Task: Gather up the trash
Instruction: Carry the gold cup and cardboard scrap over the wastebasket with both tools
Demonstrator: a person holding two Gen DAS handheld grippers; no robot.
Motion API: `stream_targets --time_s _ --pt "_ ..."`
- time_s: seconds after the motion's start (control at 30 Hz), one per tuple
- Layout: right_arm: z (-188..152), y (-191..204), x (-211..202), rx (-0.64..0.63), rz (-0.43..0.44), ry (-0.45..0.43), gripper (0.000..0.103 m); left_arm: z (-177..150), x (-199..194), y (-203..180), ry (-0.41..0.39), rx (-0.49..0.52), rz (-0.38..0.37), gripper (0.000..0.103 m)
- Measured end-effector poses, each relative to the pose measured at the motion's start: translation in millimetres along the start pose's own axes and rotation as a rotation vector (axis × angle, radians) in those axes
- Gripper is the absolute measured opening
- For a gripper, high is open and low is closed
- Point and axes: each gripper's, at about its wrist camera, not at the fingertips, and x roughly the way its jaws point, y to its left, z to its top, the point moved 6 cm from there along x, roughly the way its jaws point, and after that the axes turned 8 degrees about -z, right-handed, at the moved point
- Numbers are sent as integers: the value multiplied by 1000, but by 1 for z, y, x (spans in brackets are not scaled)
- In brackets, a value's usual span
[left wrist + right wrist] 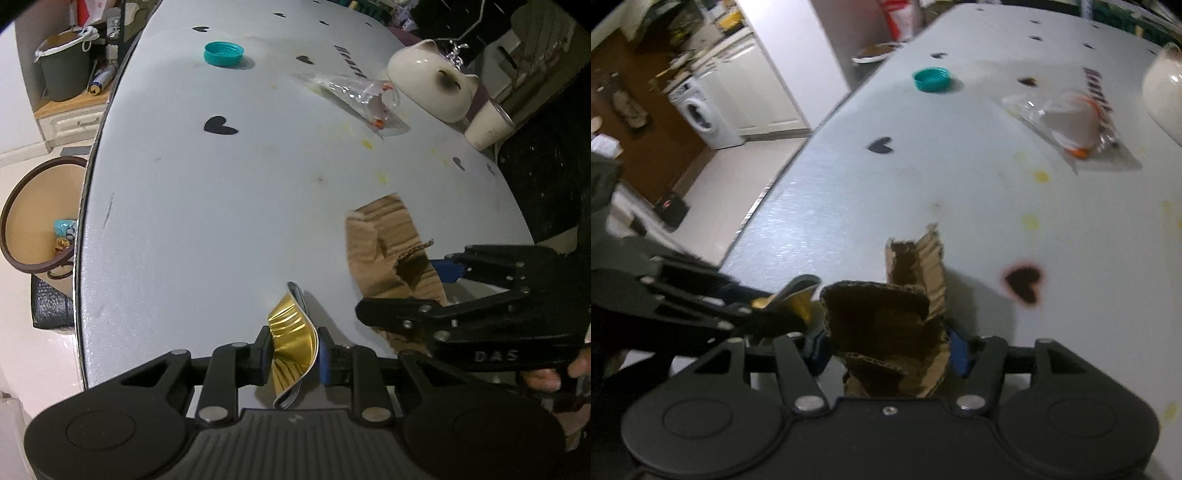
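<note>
While the white table (221,221), printed with black hearts, fills both views, it serves as the reference for all that follows. Beyond its left edge, on the floor, stands a round brown-rimmed bin (35,218) holding a few wrappers; only the left wrist view shows it. Only the right wrist view shows a washing machine (701,110) past that same edge.

At the table's far right corner sit a cream ceramic pot (428,81), cut off in the right wrist view, and a paper cup (487,125) seen from the left wrist only. Near the pot lies a clear plastic packet (365,99) with orange specks; its contents are hard to make out. A teal bottle cap (223,53) rests toward the table's far left.

At the near edge, the right gripper (892,350) is about half open, its blue pads pressed on either side of a torn piece of corrugated cardboard (905,317) that stands upright between them. Just left of it, the left gripper (293,354) is almost fully closed, pinching a crumpled gold foil wrapper (291,343). The wrapper's lower end is hidden behind the gripper body. A hand (546,376) is partly visible at the right gripper's grip, cut off by the frame.
</note>
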Motion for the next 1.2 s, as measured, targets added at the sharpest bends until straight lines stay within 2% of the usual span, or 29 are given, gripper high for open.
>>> stream_targets --time_s 0.13,0.23,0.5,0.83,1.0,1.2 --pt "0 0 -1 37 -18 -12 54 1 -7 1 -26 -8 -3 25" --pt "-3 -1 -5 63 -54 -24 53 3 -16 1 -50 -10 1 25" --pt "9 0 -44 132 -126 -117 52 17 -50 2 -144 -1 38 25" --pt "30 20 -85 124 -188 -216 52 25 -95 7 -242 7 96 25" --pt "41 29 -99 137 -248 -260 53 29 -119 18 -284 -4 131 25" --pt "54 46 -100 147 -260 -283 53 35 -141 46 -308 -7 159 25"
